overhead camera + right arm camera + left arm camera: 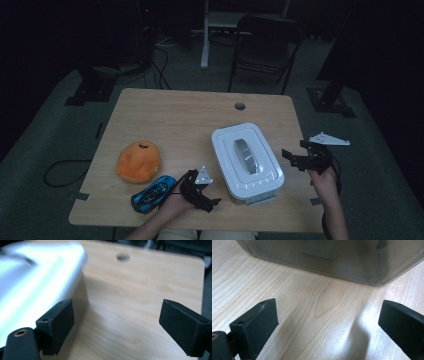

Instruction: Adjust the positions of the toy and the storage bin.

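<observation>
Lidded white storage box (247,161) sits right of centre in the high view on the wooden counter (175,120), and the left gripper (209,199), jaws spread wide and empty, hovers just beside its near-left corner at lower centre, the box's grey wall (332,257) filling the top of the left gripper view. Over at the right edge, the right gripper (291,158) is released too, jaws apart on nothing, just beside the box's right side, the white lid (37,282) blurred at upper left of its own view. The lid is on, so the contents can't be told; lower left, an orange plush toy (138,161) touches a blue toy car (154,193).
</observation>
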